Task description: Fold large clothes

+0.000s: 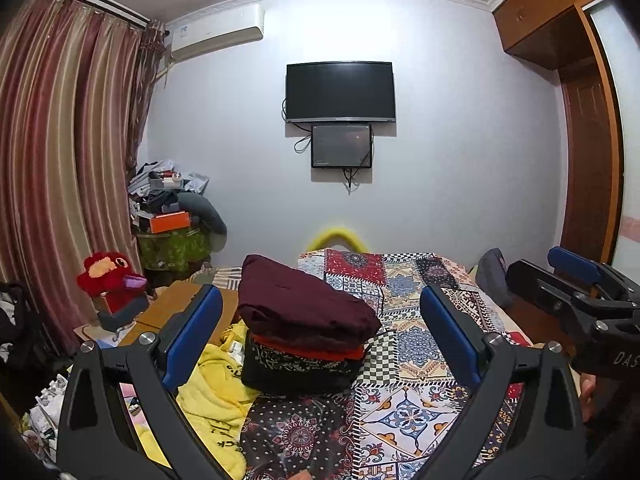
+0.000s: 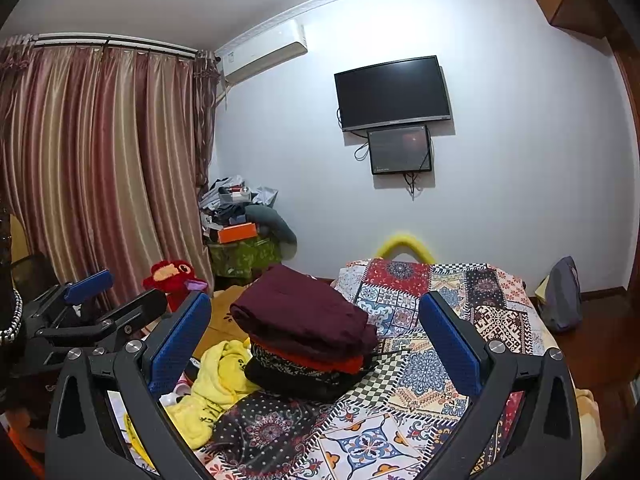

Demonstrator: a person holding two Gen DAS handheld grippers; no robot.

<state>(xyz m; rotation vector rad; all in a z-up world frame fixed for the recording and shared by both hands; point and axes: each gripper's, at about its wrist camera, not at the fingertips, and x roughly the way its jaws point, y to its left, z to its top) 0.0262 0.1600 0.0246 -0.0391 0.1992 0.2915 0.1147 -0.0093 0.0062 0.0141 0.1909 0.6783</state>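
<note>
Bedroom walls, a dark TV [image 1: 340,92] and striped curtains [image 1: 68,152] stand behind a bed [image 1: 420,400] covered with a patchwork spread. On the bed, toward its left edge, sits a stack [image 1: 306,328] of folded clothes: a maroon piece on top, a red layer under it, a black patterned piece at the bottom. Just beside the stack, at the left edge, a yellow garment [image 1: 212,392] lies crumpled and unfolded, with dark lettering showing.

Both tools hover above the near part of the bed and touch no cloth. The left gripper [image 1: 322,332] has its fingers [image 1: 194,336] spread wide, with nothing between them; the right gripper [image 2: 316,336] is spread the same way and also empty. In the left view the right tool shows at the right margin, well apart from the stack.

As I judge it, this is a pause between garments — the stack looks finished, and the yellow piece seems to be next. That move would call for reaching to the left edge, pinching the cloth at two points well apart — shoulders or hem, though which is which cannot be told from the bundle — and then lifting it and spreading it flat on the bare patchwork near the front edge. The stack stands close, so a careless drag could topple it.
</note>
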